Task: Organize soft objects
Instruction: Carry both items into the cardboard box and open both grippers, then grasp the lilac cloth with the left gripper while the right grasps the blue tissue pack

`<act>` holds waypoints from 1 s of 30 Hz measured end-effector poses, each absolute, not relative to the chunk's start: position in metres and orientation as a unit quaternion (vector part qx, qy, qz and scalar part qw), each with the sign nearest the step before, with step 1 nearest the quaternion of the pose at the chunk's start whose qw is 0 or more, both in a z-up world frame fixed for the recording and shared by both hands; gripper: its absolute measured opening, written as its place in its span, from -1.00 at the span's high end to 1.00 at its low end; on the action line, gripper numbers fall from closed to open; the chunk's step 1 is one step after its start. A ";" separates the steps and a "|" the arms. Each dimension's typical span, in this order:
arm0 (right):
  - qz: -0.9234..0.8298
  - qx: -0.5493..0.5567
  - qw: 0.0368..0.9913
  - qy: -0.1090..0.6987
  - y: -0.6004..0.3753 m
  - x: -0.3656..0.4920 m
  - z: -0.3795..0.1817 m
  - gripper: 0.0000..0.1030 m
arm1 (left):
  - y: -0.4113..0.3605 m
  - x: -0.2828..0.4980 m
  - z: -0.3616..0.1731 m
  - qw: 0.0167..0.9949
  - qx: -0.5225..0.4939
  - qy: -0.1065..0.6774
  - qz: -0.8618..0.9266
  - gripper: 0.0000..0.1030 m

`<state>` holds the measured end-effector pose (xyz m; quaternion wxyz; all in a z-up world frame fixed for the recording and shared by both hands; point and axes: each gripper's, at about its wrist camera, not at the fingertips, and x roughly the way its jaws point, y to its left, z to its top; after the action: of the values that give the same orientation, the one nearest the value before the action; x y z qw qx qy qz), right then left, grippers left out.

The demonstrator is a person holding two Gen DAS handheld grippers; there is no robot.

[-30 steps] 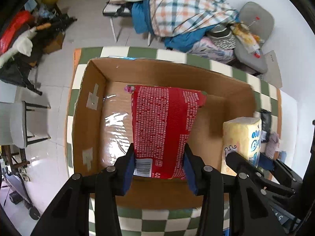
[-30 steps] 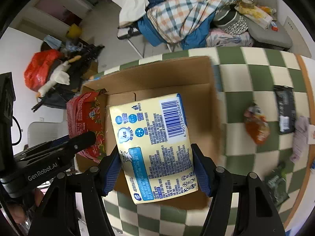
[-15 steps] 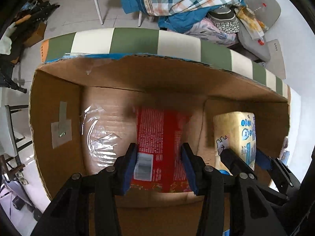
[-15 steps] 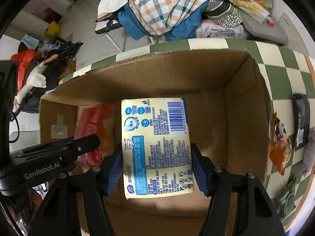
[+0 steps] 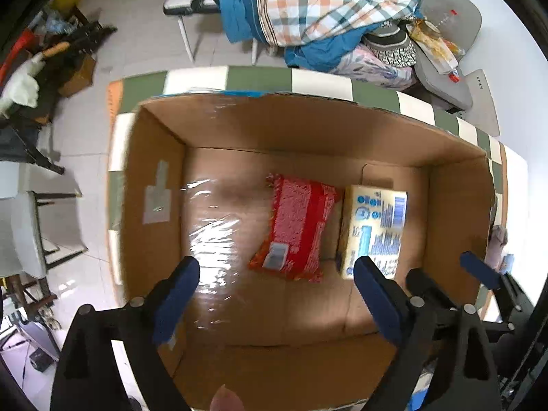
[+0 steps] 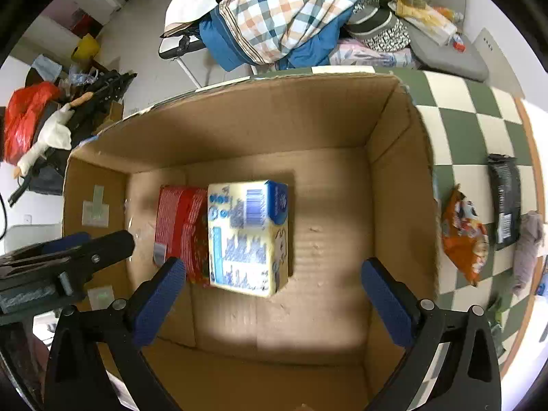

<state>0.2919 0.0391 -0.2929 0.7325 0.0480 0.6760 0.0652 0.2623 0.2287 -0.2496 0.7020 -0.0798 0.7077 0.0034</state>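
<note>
A red snack pack [image 5: 298, 227] and a yellow tissue pack [image 5: 376, 226] lie side by side on the floor of an open cardboard box [image 5: 154, 185]. Both also show in the right wrist view, the red pack [image 6: 179, 226] left of the yellow pack [image 6: 246, 236]. My left gripper [image 5: 277, 289] is open and empty above the box, over the red pack. My right gripper [image 6: 274, 291] is open and empty above the yellow pack. The left gripper's arm shows at the left of the right wrist view [image 6: 65, 257].
The box [image 6: 400, 185] stands on a green-and-white checkered table [image 6: 472, 109]. Right of the box lie an orange snack bag [image 6: 465, 236], a black pack [image 6: 505, 195] and a grey cloth [image 6: 529, 246]. Chairs heaped with clothes [image 5: 318, 17] stand behind the table.
Both grippers opened and let go of their packs, which now lie on the box floor. Both grippers have pulled back upward from the packs.
</note>
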 end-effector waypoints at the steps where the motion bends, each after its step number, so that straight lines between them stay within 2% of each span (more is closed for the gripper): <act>1: 0.064 0.041 0.737 0.672 0.040 0.288 -0.289 -1.00 | 0.229 0.259 -0.246 0.707 -0.074 0.703 0.008 -0.84; 3: 0.063 0.032 0.742 0.667 0.040 0.280 -0.282 -1.00 | 0.231 0.249 -0.239 0.718 -0.070 0.693 0.015 -0.98; 21: 0.094 0.010 0.780 0.619 0.036 0.207 -0.206 -1.00 | 0.221 0.183 -0.168 0.781 -0.068 0.620 0.038 -0.98; 30: 0.113 0.058 0.807 0.577 -0.022 0.186 -0.163 -1.00 | 0.160 0.174 -0.117 0.804 -0.045 0.593 0.024 -0.98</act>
<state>0.1863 -0.0218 -0.1625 0.8070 0.0580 0.5766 0.1133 0.1745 0.1601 -0.1170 0.8035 -0.0449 0.5931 0.0243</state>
